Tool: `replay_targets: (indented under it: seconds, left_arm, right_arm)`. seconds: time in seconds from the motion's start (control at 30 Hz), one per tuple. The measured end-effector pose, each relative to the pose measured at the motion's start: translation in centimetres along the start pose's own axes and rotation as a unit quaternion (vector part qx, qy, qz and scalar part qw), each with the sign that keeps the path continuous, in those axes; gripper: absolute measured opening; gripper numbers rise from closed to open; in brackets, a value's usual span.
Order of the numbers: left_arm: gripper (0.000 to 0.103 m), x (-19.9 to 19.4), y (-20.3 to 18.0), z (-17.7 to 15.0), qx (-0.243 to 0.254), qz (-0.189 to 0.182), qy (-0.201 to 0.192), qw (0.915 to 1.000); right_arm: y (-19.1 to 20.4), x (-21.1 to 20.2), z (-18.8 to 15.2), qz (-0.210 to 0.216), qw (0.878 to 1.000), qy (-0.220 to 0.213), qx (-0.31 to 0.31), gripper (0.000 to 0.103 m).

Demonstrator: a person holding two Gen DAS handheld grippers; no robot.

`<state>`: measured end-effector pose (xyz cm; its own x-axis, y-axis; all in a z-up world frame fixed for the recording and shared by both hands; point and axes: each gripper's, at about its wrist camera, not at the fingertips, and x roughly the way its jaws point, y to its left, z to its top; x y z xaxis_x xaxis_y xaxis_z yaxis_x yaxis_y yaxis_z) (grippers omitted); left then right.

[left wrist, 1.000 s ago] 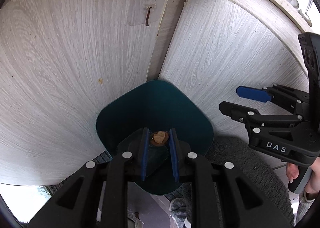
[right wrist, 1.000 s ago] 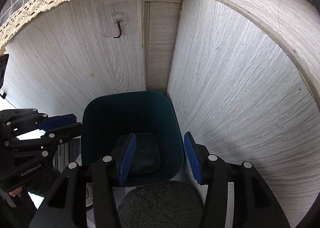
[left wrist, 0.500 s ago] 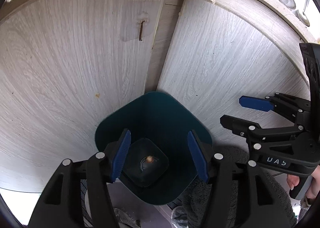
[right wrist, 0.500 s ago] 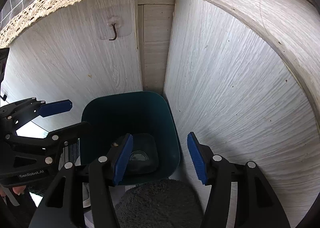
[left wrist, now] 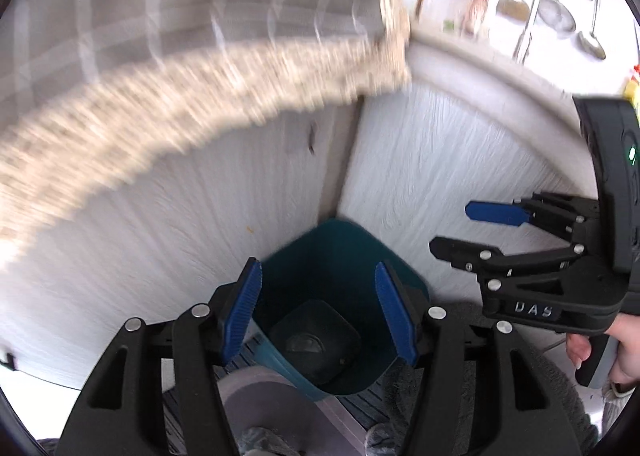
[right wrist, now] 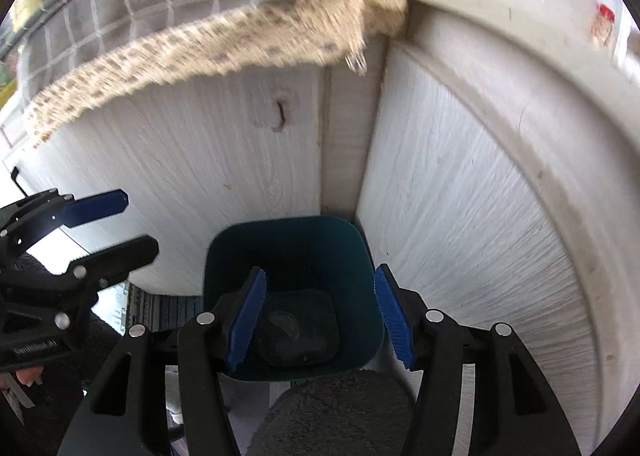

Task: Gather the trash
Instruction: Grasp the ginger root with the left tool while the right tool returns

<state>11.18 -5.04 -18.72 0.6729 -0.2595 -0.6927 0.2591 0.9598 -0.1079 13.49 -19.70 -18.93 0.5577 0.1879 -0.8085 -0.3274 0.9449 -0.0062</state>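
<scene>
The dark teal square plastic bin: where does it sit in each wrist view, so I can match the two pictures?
Left wrist view: the dark teal square plastic bin sits at lower centre, seen between the open left gripper fingers.
Right wrist view: the bin sits at lower centre, behind the open right gripper.
Shared landmark: the small hook on the pale wood-grain panel, above the bin.
</scene>
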Motion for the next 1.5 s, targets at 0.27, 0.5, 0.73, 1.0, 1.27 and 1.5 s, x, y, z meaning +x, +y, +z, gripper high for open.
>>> replay_targets:
  seconds: [0.27, 0.5, 0.73, 1.0, 1.27, 1.5]
  left_arm:
    - [0.068, -9.4, 1.4, 2.1, -0.006, 0.046, -0.082, 0.9955]
    - [0.077, -16.3, 2.0, 6.3, 0.006, 0.070, -0.137, 0.9881]
    - [0.079, -19.3, 3.9, 11.4, 0.005, 0.094, -0.167, 0.9815]
    - [0.079, -16.6, 8.8, 15.5, -0.036, 0.093, -0.145, 0.9844]
    - [0.073, -11.8, 12.4, 17.8, -0.051, 0.098, -0.102, 0.9886]
    - [0.069, -8.3, 14.6, 18.6, -0.060, 0.099, -0.072, 0.9907]
  right_arm:
    - [1.5, -7.3, 2.9, 0.020, 0.996, -0.082, -0.017, 0.060]
    - [2.5, -13.0, 7.1, 0.063, 0.987, -0.148, -0.020, 0.065]
    - [3.5, -15.9, 11.8, 0.108, 0.977, -0.180, -0.030, 0.068]
    - [3.9, -15.3, 16.6, 0.130, 0.973, -0.185, -0.045, 0.069]
    - [2.9, -11.9, 19.9, 0.145, 0.973, -0.177, -0.035, 0.069]
    - [2.5, -8.9, 23.0, 0.144, 0.975, -0.166, -0.037, 0.069]
